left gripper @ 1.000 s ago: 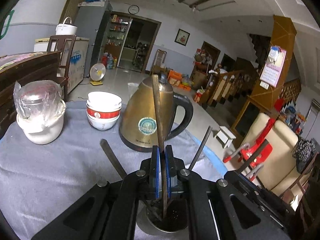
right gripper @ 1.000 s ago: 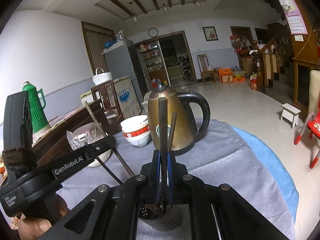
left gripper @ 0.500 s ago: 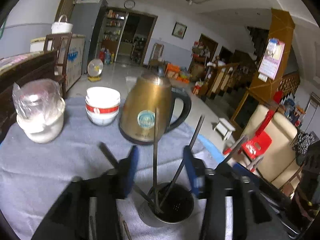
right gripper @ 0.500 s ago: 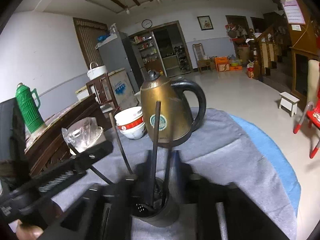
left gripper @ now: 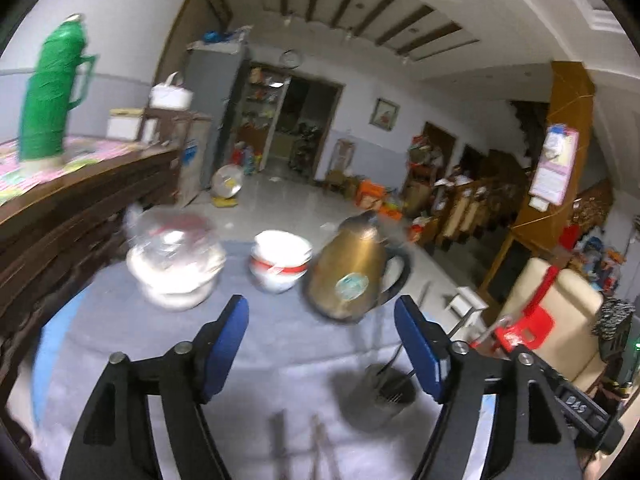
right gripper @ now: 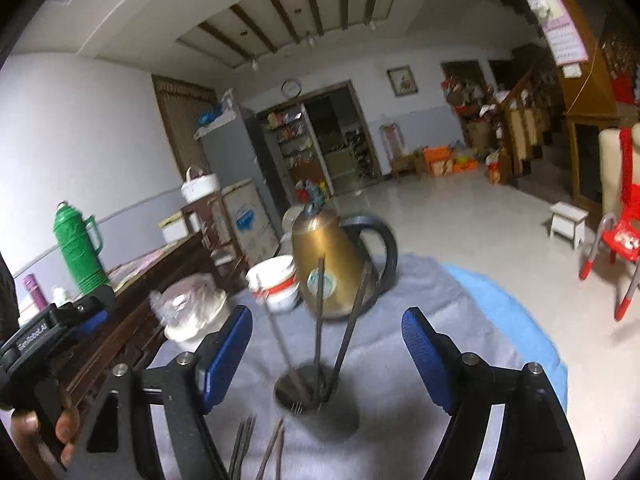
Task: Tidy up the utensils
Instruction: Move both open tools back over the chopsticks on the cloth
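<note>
A metal utensil holder stands on the grey cloth with three dark-handled utensils upright in it. My right gripper is just in front of it, jaws opening, with nothing pressed between the blue pads. In the left wrist view the holder sits low at the right. My left gripper is to the left of it, jaws opening and empty. Loose utensils lie flat on the cloth near the front edge, blurred in the left wrist view. A hand holds the left gripper's body.
A brass kettle stands right behind the holder. To its left are stacked white and red bowls and a plastic-wrapped jar. A wooden sideboard with a green thermos borders the table's left side.
Both grippers opened and let go of the utensils they held upright in the holder. Both pulled back and up. The left one swung to the left, so the holder now lies at its right.
</note>
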